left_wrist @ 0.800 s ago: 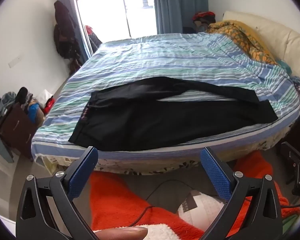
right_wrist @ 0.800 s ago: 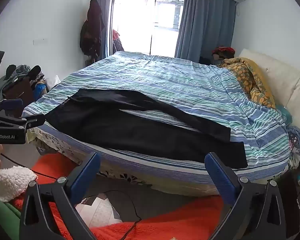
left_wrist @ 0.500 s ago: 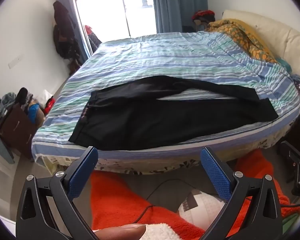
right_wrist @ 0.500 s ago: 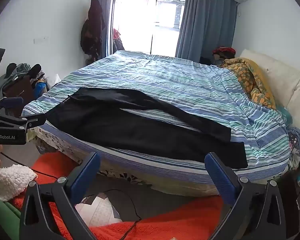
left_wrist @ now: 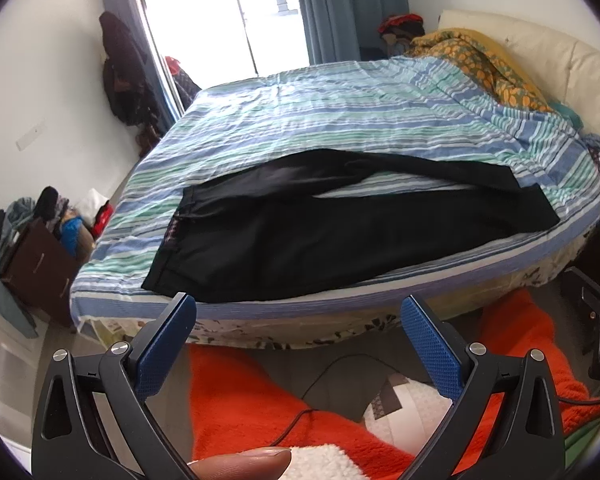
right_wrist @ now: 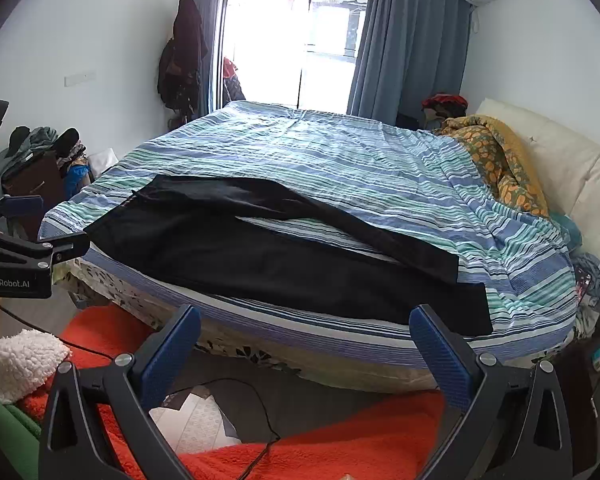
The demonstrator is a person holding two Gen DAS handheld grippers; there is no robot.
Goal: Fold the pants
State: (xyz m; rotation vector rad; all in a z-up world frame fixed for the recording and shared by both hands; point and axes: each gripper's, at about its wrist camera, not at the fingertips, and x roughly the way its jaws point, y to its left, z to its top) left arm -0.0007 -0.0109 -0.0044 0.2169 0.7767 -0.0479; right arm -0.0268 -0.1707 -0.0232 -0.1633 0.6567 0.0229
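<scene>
Black pants [left_wrist: 300, 236] [right_wrist: 268, 256] lie spread flat near the front edge of the striped bed [left_wrist: 340, 120] [right_wrist: 340, 160], waistband to the left, the two legs running right with a strip of sheet showing between them. My left gripper [left_wrist: 298, 320] hangs open in front of the bed's edge, below the waist end, its blue pads [left_wrist: 168, 340] wide apart and holding nothing. My right gripper [right_wrist: 306, 332] is also open, short of the bed edge below the leg ends. The left gripper's body [right_wrist: 16, 256] shows at the left of the right wrist view.
An orange blanket [left_wrist: 240, 408] [right_wrist: 340, 440] and a black cable [left_wrist: 300, 420] lie on the floor before the bed. A yellow patterned quilt [right_wrist: 496, 152] and cream headboard [right_wrist: 560, 168] sit at the right. A dark cabinet with clothes [left_wrist: 32, 256] stands left. A fingertip [left_wrist: 240, 462] shows at bottom.
Both grippers have crept slightly nearer the bed; the pants look marginally larger. Jaws stay open and the pants lie as before.
</scene>
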